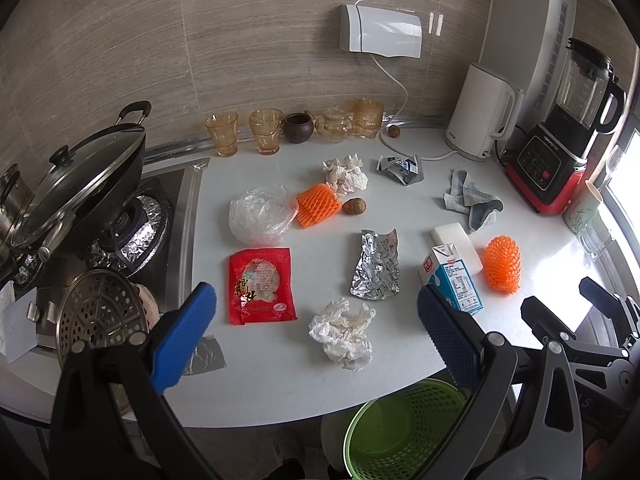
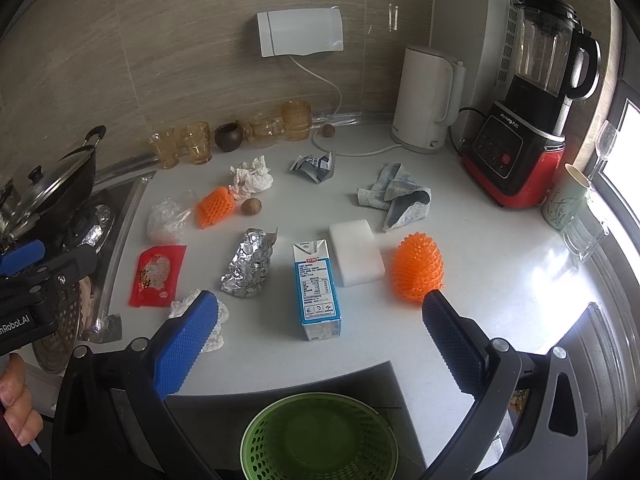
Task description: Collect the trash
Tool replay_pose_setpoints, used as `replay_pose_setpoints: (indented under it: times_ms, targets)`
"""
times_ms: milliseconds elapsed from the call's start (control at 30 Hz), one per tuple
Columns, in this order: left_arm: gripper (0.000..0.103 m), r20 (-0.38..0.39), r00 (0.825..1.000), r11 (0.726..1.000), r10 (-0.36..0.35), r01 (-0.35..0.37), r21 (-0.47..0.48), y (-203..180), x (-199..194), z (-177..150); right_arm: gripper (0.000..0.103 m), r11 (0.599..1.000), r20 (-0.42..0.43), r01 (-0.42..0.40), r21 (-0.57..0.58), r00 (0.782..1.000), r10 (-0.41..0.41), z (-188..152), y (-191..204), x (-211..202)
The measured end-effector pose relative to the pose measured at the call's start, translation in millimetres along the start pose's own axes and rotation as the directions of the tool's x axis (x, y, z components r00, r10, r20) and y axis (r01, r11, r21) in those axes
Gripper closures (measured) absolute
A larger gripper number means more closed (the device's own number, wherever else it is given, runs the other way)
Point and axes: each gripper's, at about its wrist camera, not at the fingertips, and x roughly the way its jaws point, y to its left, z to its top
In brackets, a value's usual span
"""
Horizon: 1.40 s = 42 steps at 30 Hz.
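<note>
Orange fruit net [image 2: 418,270], red packet [image 1: 262,285], silver foil [image 1: 376,265], green perforated basket [image 2: 320,438], blue-white carton [image 2: 318,290]

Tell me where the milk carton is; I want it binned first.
The milk carton lies on the white counter, centre of the right wrist view, between the crumpled foil wrapper and the white sponge block.

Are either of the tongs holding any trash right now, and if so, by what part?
Nothing is held. The left tongs and right tongs are both open and empty above the counter.
</note>
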Motion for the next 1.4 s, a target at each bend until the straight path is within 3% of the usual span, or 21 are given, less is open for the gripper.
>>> replay_pose_setpoints:
  times_ms: [667, 800, 967, 1233, 1400]
  targets:
    - [0.006, 0.002, 1.000, 0.999, 0.006, -0.006, 0.031, 11, 20, -16, 0.002, 1.000, -0.010, -0.022, -0.007, 1.000, 0.022, -11, -3, 22]
    - [0.006, 0.000, 1.000, 0.999, 0.011, -0.011, 0.034, 19, 39, -30, 0.002, 1.000, -0.045, -0.016, -0.007, 0.999, 0.016, -23, -7, 44]
    - [0.006, -0.070, 0.997, 0.999, -0.029, 0.032, 0.038, 22, 73, -52, 0.002, 1.000, -0.090, -0.029, 0.002, 0.995, 0.029, -44, -16, 76]
    - [0.007, -0.136, 0.987, 0.993, -0.090, 0.100, 0.070, -4, 119, -77, 0.002, 0.998, -0.104, -0.054, -0.035, 0.993, 0.050, -55, -25, 104]
    - [0.008, -0.166, 0.985, 0.994, -0.055, 0.069, 0.081, -16, 146, -78, 0.002, 0.996, -0.096, -0.061, -0.070, 0.994, 0.054, -49, -27, 116]
